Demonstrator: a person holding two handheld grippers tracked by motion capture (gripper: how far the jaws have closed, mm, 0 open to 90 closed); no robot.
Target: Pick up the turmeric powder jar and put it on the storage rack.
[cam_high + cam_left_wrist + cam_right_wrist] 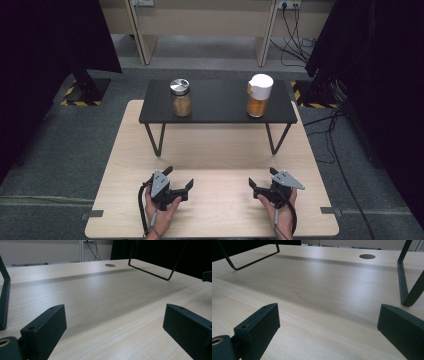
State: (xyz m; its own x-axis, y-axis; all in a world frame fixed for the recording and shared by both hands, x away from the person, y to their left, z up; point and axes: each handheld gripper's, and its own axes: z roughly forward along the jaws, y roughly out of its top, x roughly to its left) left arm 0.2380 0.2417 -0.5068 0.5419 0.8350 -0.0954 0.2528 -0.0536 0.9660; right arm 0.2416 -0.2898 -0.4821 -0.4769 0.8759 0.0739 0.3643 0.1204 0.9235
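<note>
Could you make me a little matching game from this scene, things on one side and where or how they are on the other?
Things:
1. silver-lidded jar
2. white-capped jar
3. left gripper
4. black shelf

States:
A. standing on the wooden table
B. on the shelf's right part
C. open, holding nothing
D. on the shelf's left part

Pairs: 1-D, 2-B, 3-C, 4-A

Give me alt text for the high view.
Two open grippers, left gripper and right gripper, rest on a light wooden table. Beyond them, a black raised shelf holds a silver-lidded jar at left and a white-capped jar at right.
</note>
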